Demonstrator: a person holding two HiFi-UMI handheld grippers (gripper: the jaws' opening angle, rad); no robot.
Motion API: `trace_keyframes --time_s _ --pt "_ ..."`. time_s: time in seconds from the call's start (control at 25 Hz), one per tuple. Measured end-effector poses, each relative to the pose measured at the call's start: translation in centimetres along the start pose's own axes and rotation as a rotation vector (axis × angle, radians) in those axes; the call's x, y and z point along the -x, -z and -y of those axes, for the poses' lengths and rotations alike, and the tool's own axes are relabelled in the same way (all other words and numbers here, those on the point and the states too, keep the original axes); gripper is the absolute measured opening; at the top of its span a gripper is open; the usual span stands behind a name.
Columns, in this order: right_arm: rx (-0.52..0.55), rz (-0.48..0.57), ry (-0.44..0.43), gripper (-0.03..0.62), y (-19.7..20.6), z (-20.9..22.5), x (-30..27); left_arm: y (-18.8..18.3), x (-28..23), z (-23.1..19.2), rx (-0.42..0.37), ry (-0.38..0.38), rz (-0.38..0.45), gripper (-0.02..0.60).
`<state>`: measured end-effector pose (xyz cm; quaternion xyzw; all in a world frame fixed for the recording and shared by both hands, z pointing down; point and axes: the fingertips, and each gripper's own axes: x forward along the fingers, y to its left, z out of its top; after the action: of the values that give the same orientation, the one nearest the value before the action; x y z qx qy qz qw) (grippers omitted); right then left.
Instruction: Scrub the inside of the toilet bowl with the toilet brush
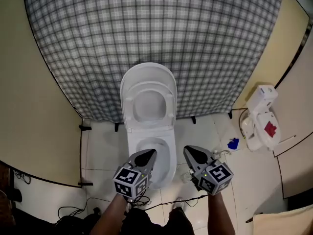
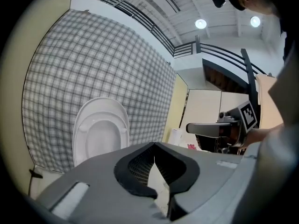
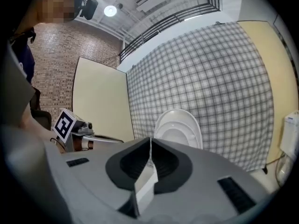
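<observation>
Both your hand-held grippers are pressed together w/ nothing between the jaws: the left hand-held gripper (image 1: 148, 153) hangs over the near-left rim of the toilet bowl (image 1: 172, 153), and the right hand-held gripper (image 1: 189, 150) sits just off its right side, above the floor (image 1: 102, 146). The bowl's long axis runs from you toward the plaid wall (image 1: 146, 23), w/ the rounded front end pointing at you. The lid (image 1: 149, 77) and seat (image 1: 131, 106) are up, leaning back on that wall. A white object w/ a red patch (image 1: 261, 121) and a small blue item (image 1: 233, 143) lie to the right, well apart from the bowl. Can't tell which is the brush.
</observation>
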<state>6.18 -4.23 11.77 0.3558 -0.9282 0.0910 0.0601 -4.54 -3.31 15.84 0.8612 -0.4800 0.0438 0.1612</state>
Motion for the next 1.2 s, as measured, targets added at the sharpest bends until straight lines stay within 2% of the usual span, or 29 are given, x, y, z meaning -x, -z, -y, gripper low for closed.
trace_keyframes --time_s 0.24,0.44,0.76,1.08,1.12,1.16,1.2 --pt "-0.033 -0.105 0.053 0.021 8.1 1.5 2.0 7.8 -0.9 0.7 0.064 0.008 -0.074 0.009" --pt "-0.090 -0.194 0.090 0.023 15.7 4.4 2.4 12.9 -3.9 0.6 0.098 0.029 -0.138 0.009" --pt "-0.171 -0.271 0.159 0.034 28.9 7.2 4.0 25.5 -7.0 -0.3 0.134 0.032 -0.239 0.008" --pt "-0.181 -0.308 0.238 0.034 36.6 11.6 5.2 32.6 -11.2 2.2 0.143 0.087 -0.289 0.008" --pt "-0.192 -0.322 0.248 0.073 37.7 12.2 5.4 33.1 -11.7 2.4 0.141 0.093 -0.290 0.008" --pt "-0.203 -0.344 0.255 0.162 38.9 12.6 5.6 33.6 -12.1 2.5 0.139 0.101 -0.294 0.008" --pt "-0.204 -0.374 0.259 0.178 40.0 12.9 5.9 34.0 -12.5 2.6 0.138 0.109 -0.299 0.009"
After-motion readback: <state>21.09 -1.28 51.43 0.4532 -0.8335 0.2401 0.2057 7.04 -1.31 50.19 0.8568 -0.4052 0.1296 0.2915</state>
